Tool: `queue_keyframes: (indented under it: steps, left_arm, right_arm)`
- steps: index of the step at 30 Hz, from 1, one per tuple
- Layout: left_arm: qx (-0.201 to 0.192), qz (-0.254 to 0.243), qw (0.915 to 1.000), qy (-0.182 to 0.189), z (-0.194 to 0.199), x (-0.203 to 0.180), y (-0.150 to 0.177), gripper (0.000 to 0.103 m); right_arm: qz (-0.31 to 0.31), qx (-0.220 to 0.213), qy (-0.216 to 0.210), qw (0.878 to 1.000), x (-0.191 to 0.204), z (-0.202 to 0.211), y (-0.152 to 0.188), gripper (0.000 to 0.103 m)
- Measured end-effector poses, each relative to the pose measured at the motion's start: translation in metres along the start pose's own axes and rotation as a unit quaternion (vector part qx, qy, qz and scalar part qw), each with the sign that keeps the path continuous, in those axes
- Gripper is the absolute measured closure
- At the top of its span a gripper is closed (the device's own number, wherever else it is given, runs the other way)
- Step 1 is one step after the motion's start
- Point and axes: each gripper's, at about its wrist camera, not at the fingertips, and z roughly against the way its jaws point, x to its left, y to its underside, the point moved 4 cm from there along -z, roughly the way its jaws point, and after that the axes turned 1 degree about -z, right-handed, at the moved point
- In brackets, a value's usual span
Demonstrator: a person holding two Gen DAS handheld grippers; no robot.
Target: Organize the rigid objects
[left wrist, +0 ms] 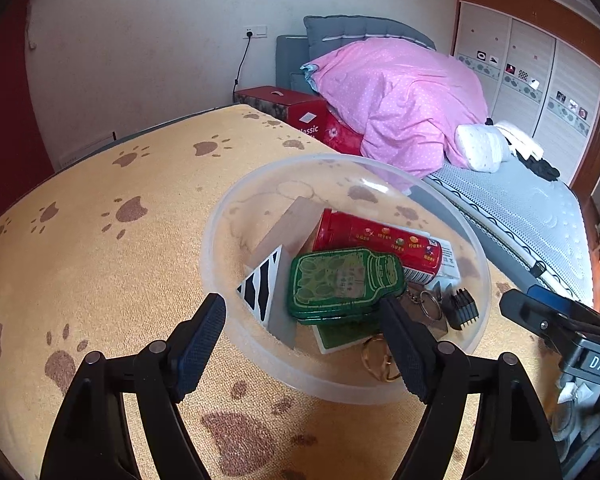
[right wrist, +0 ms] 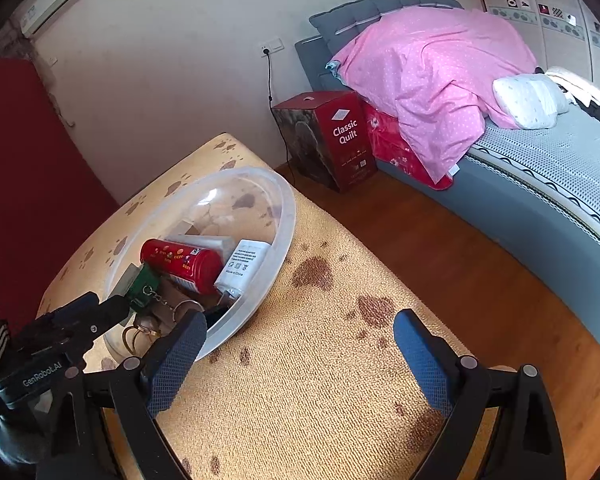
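Observation:
A clear plastic bowl (left wrist: 228, 216) stands on the paw-print cloth. In it lie a green bottle-shaped tin (left wrist: 339, 284), a red can (left wrist: 379, 244), a wooden block with a black-and-white face (left wrist: 284, 236), a white adapter (right wrist: 244, 264), key rings (left wrist: 427, 304) and a small black comb piece (left wrist: 463, 308). My left gripper (left wrist: 303, 340) is open over the bowl's near rim. The green tin rests just ahead of its fingertips, and the pads are not pressing on it. To the right of the bowl my right gripper (right wrist: 300, 360) hangs open above bare cloth, holding nothing.
The table's yellow paw-print cloth (right wrist: 319, 380) drops off to a wooden floor (right wrist: 439, 248) on the right. Beyond are a red quilt box (right wrist: 339, 136) and a bed with a pink quilt (right wrist: 431, 72). A white wall stands behind the table.

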Motion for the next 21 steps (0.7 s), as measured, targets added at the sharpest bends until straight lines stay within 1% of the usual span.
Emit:
queue_keyframes:
  steps: [5,11,16,18,21]
  left_arm:
    - [0.000,0.004,0.9998,-0.018,-0.008,0.003,-0.004,0.022]
    - [0.006,0.017,0.9998,-0.005,-0.002,0.005,-0.001,0.022]
    - [-0.004,0.021,0.9997,-0.013,0.011,0.006,0.001,0.021]
    - [-0.011,0.018,0.9995,-0.023,0.018,0.006,0.002,0.015]
    - [-0.023,0.011,0.9989,-0.040,0.028,0.006,0.003,0.010]
  right_arm:
    - [0.001,-0.003,-0.003,1.000,0.002,0.003,-0.001,0.006]
    - [0.006,-0.003,-0.009,1.000,0.007,0.005,-0.001,0.005]
    - [0.015,-0.005,-0.008,1.000,0.011,0.007,0.000,0.003]
    - [0.020,-0.005,-0.008,1.000,0.014,0.008,0.000,0.002]
    - [0.032,-0.006,-0.005,0.999,0.020,0.010,0.001,0.000]
